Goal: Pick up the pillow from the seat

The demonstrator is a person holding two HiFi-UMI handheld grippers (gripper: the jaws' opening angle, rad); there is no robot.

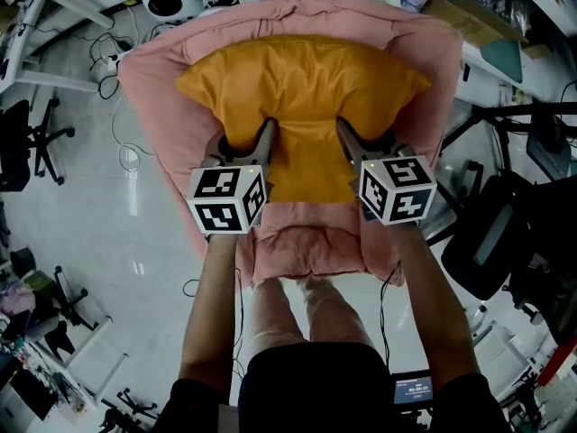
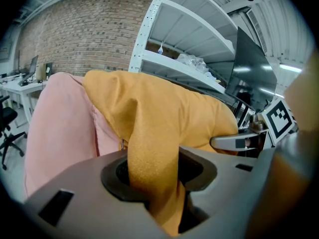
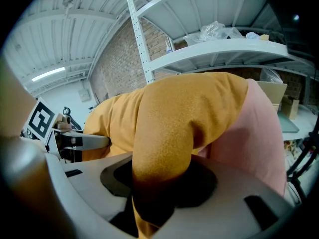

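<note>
Lab/workshop-type space, not a home. Bare brick wall [image 2: 75, 34] & corrugated metal ceiling [image 3: 75, 29] w/ strip light [image 3: 47, 74]. White steel rack shelving [image 2: 189, 49] runs up beside the wall, w/ plastic bags [image 3: 214, 31] on one shelf. Glossy pale floor [image 1: 81, 233] w/ loose cables [image 1: 113, 61] trailing over it. Black swivel office chairs at L edge [image 1: 22, 142] & R edge [image 1: 491, 237] of head view. White desk [image 2: 12, 83] along the brick wall carries a laptop [image 2: 34, 68]. Cardboard box [image 1: 464, 21] at top R amid clutter. Small screen [image 1: 415, 391] w/ digits on floor, too small to read.
</note>
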